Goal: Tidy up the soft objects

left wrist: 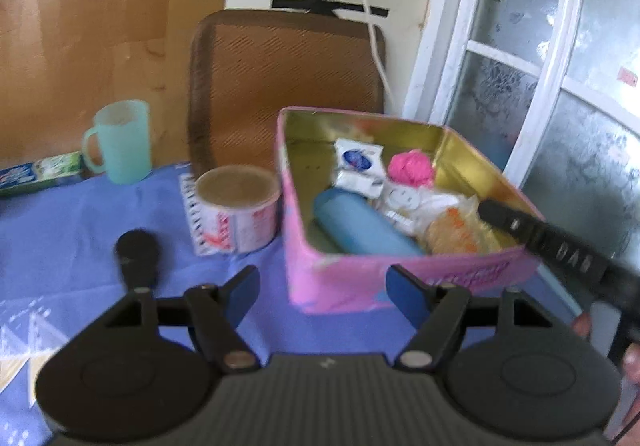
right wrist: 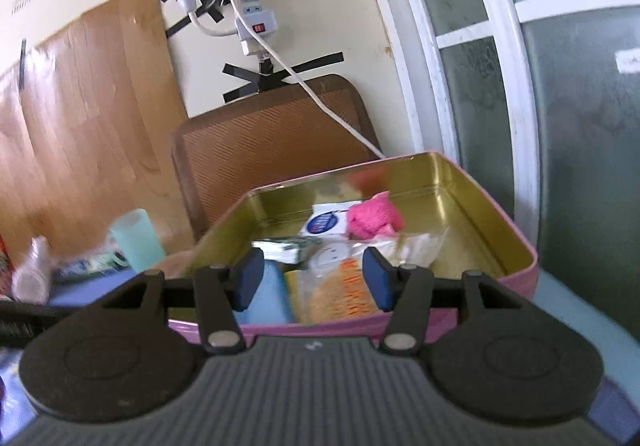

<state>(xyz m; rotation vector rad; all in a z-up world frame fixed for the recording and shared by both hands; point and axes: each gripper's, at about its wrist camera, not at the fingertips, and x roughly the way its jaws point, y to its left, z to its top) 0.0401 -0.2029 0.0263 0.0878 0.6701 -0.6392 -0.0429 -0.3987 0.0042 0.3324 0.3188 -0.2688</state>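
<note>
A pink tin box (left wrist: 360, 282) with a gold inside stands on the blue cloth. In it lie a blue roll (left wrist: 360, 228), a pink fluffy ball (left wrist: 412, 168), white packets (left wrist: 358, 162) and an orange-printed clear bag (left wrist: 460, 230). My left gripper (left wrist: 322, 296) is open and empty just in front of the box's near wall. My right gripper (right wrist: 312, 278) is open and empty over the box's near edge (right wrist: 480, 314), above the orange bag (right wrist: 340, 298) and the blue roll (right wrist: 268, 298). The pink ball (right wrist: 372, 220) lies further back. The right gripper's finger (left wrist: 540, 242) shows over the box's right side.
A tape roll (left wrist: 236, 214), a mint cup (left wrist: 120, 142), a black round object (left wrist: 136, 246) and a flat packet (left wrist: 40, 172) lie on the cloth left of the box. A brown mat (left wrist: 288, 86) leans on the wall behind. A window frame (left wrist: 520, 86) is on the right.
</note>
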